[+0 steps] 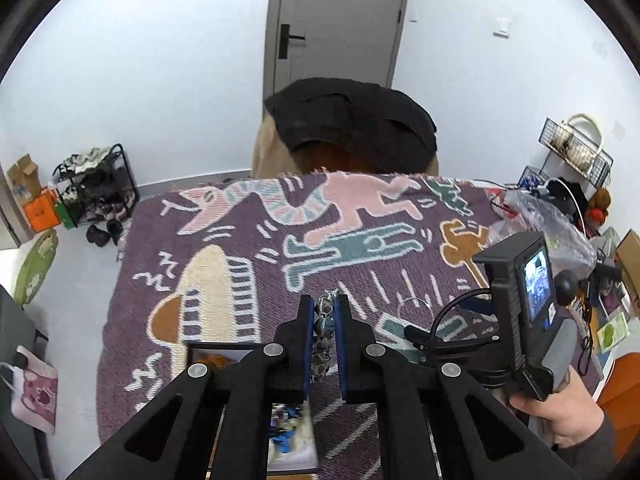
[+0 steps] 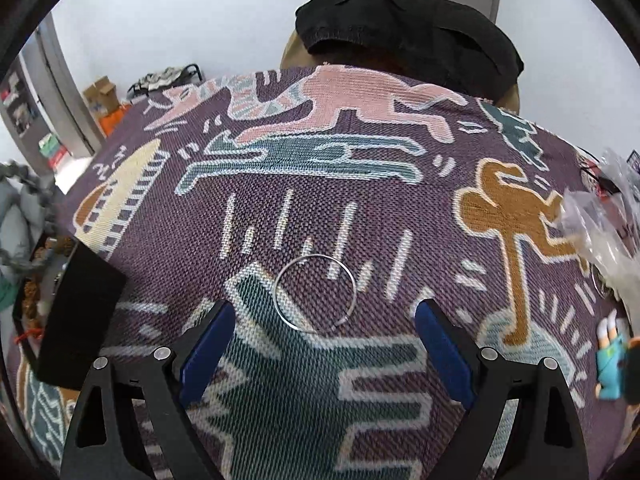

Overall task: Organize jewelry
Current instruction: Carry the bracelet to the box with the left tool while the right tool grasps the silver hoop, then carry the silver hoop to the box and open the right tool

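A string of mottled grey-blue stone beads [image 1: 322, 334] hangs between the blue pads of my left gripper [image 1: 323, 300], which is shut on it above the patterned purple cloth [image 1: 248, 240]. Under that gripper lies an open jewelry box [image 1: 294, 432] with blue and dark pieces in one compartment. A thin silver bangle [image 2: 315, 293] lies flat on the cloth. My right gripper [image 2: 325, 307] hovers just over it, jaws wide open, one blue pad on each side and nothing between them. In the left wrist view the right gripper's body [image 1: 528, 300] and the hand [image 1: 560, 412] holding it are at the right.
A black box part [image 2: 76, 320] sits at the cloth's left edge. Crumpled clear plastic bags [image 2: 600, 216] and a small teal toy figure [image 2: 614, 364] crowd the right side. A chair draped with a black garment [image 1: 352, 120] stands at the far edge.
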Motion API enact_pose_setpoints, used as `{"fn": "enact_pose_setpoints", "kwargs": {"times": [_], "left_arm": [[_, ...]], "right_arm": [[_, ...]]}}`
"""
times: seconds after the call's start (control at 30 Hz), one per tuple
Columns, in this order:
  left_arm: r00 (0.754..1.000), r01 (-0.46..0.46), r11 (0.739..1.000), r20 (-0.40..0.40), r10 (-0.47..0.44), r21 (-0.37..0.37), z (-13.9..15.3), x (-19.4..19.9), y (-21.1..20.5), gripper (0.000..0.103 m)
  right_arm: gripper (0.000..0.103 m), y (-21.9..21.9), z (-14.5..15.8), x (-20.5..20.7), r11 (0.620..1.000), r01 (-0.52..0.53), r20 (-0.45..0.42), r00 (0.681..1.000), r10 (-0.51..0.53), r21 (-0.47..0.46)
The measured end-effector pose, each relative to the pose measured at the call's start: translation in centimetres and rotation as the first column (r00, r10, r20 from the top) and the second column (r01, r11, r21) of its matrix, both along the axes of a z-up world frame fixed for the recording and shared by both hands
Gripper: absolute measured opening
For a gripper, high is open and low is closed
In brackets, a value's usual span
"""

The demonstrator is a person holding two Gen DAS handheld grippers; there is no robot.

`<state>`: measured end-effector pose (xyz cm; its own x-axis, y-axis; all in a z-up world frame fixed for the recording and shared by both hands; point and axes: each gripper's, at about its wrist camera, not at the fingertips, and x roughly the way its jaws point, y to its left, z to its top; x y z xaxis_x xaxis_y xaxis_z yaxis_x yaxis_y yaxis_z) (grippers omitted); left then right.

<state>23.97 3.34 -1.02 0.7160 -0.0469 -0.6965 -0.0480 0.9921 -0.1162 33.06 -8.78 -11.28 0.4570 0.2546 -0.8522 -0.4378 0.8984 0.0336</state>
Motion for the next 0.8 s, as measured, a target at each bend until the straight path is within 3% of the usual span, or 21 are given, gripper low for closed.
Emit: {"fn": "enact_pose_setpoints", "kwargs": {"times": [0.3, 0.47, 0.53, 0.8], "left_arm": [[0.999, -0.037, 0.999, -0.006, 0.037, -0.006, -0.2, -0.9, 3.0, 0.01], [0.999, -0.037, 0.999, -0.004, 0.037, -0.009, -0.2, -1.6, 3.9, 0.01], [0.999, -0.033, 0.999, -0.005, 0.033, -0.01, -0.3, -2.0, 4.2, 0.01], [0.999, -0.021, 0.999, -0.046, 0.02, -0.032, -1.7, -2.5, 5.0, 0.01]], "right_arm": [[0.069, 1.7, -1.6, 1.4, 0.996, -0.019, -0.035, 0.999, 0.016, -0.085], [0.064, 1.5, -1.7, 1.6, 0.998, -0.037, -0.046, 0.998, 0.034, -0.055], [0.051, 1.8, -1.6, 1.4, 0.996, -0.071, -0.046, 0.997, 0.069, -0.051], [0.05, 2.0, -0.2, 0.7, 0.995, -0.083, -0.042, 0.996, 0.081, -0.048]]}}
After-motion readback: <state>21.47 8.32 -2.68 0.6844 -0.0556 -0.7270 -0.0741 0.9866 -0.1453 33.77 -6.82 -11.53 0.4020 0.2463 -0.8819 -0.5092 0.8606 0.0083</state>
